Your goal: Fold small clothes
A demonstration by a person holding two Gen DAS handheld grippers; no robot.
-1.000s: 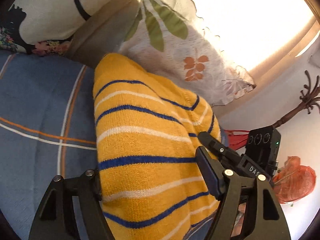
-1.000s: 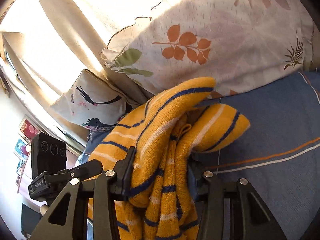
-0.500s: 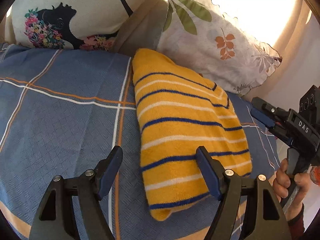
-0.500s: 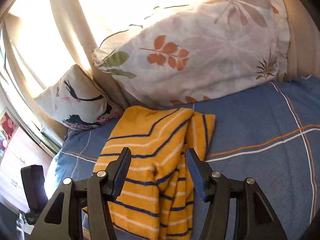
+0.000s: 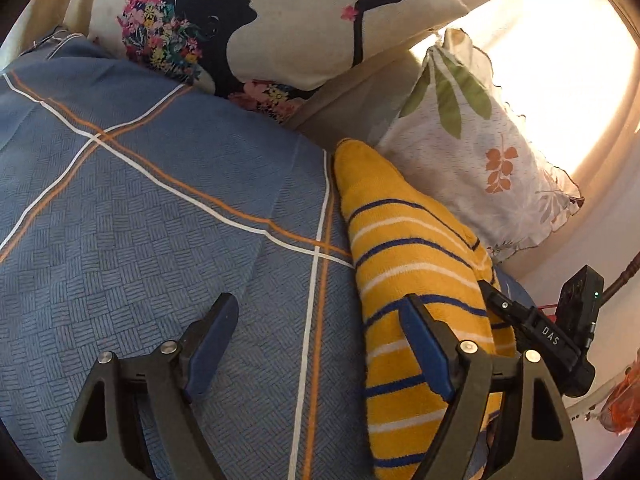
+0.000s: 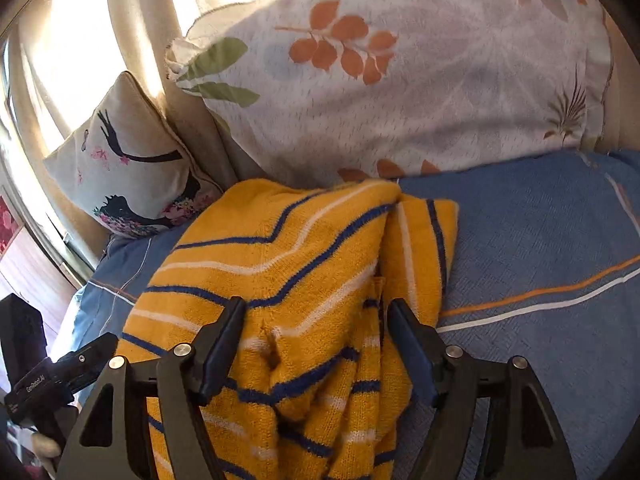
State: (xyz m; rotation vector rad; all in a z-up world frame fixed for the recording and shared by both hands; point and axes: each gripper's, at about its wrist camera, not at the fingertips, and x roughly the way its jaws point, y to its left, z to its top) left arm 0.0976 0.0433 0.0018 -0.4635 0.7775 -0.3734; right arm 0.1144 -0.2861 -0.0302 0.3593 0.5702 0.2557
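A small yellow sweater (image 5: pixel 416 280) with blue and white stripes lies folded on the blue bedspread (image 5: pixel 160 220). In the left wrist view my left gripper (image 5: pixel 316 328) is open and empty, over bare bedspread; its right finger overlaps the sweater's left edge. The right gripper's body (image 5: pixel 552 336) shows beyond the sweater. In the right wrist view the sweater (image 6: pixel 304 264) lies bunched in layers, and my right gripper (image 6: pixel 316 336) is open with the sweater's near end between the fingers, not clamped.
A leaf-print pillow (image 6: pixel 400 80) and a cushion (image 5: pixel 260 20) with a black figure lean against the backrest behind the sweater. Bright curtains (image 6: pixel 72 40) hang beyond. The left gripper's body (image 6: pixel 44 380) shows at lower left in the right wrist view.
Both grippers have let go of the sweater and it has dropped onto the bedspread. The left gripper has shifted left off the sweater. The right gripper has moved back in close.
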